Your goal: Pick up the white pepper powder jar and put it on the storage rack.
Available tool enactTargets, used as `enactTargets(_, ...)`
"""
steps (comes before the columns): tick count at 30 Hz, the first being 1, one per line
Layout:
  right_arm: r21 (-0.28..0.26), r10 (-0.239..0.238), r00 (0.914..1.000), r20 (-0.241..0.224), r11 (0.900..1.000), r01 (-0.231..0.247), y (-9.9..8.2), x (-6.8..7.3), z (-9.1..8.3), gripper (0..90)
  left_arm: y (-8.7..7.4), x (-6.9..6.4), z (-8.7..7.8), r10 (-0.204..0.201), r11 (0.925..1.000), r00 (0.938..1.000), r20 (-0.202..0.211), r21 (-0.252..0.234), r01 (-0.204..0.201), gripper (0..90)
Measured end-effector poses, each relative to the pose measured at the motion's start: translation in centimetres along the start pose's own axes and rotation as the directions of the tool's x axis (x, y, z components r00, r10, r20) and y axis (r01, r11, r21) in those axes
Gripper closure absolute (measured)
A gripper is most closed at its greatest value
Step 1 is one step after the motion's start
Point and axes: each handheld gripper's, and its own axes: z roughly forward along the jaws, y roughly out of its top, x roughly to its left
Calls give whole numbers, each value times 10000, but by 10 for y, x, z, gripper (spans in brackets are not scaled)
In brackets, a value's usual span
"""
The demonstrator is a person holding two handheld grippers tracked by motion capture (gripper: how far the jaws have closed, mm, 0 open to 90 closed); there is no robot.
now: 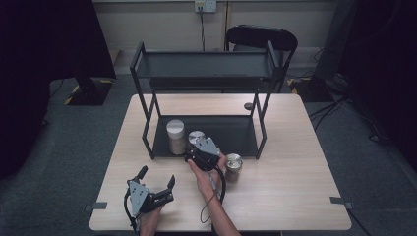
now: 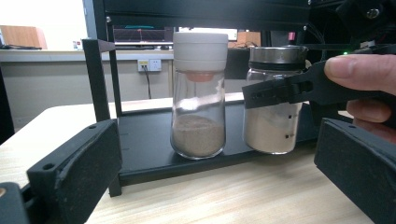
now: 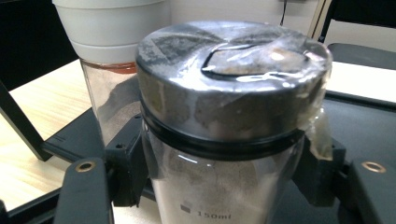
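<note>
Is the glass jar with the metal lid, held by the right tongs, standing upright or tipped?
Upright. The metal-lidded glass jar stands straight beside the white-capped glass jar on the black shelf tray, with the right tongs closed around it.

1. I see two jars on the rack's (image 1: 246, 142) lower shelf: white-capped jar (image 1: 175, 136) left, steel-lidded jar (image 1: 196, 137) touching its right.
2. A third jar (image 1: 233, 167) stands on the table (image 1: 295, 187), before the rack.
</note>
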Motion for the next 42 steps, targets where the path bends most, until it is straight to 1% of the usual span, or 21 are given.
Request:
enactTargets(3, -30, 56, 10000, 17, 10000, -56, 2, 0, 1, 305, 0, 1, 0, 2, 10000, 10000, 31, 2, -2, 0)
enactTargets(5, -19, -40, 10000, 33, 10000, 40, 2, 1, 3, 305, 0, 1, 0, 3, 10000, 10000, 43, 6, -3, 0)
enactTargets(10, 15, -19, 10000, 24, 10000, 19, 3, 0, 7, 305, 0, 1, 0, 2, 10000, 10000, 68, 2, -2, 1)
enactTargets(12, -29, 19, 9999, 111, 10000, -19, 3, 1, 8, 305, 0, 1, 0, -5, 10000, 10000, 74, 7, 4, 0)
enactTargets(27, 163, 37, 9999, 136, 9999, -39, 8, -6, 19, 305, 0, 1, 0, 5, 10000, 10000, 86, 0, -5, 0)
enactTargets(36, 290, 415, 9991, 55, 9987, -416, 10, -10, 25, 305, 0, 2, 0, 4, 10000, 10000, 94, 1, -4, 0)
enactTargets(37, 330, 338, 9994, 83, 9989, -341, 10, -10, 26, 305, 0, 1, 0, 4, 10000, 10000, 93, 1, -4, 0)
enactTargets(40, 398, 344, 9994, 74, 9986, -347, 11, -11, 28, 305, 0, 1, 0, 2, 10000, 10000, 92, 1, -2, 0)
enactTargets(42, 432, 260, 9996, 81, 9987, -263, 11, -10, 30, 305, 0, 1, 0, -1, 10000, 10000, 89, 0, 1, 0)
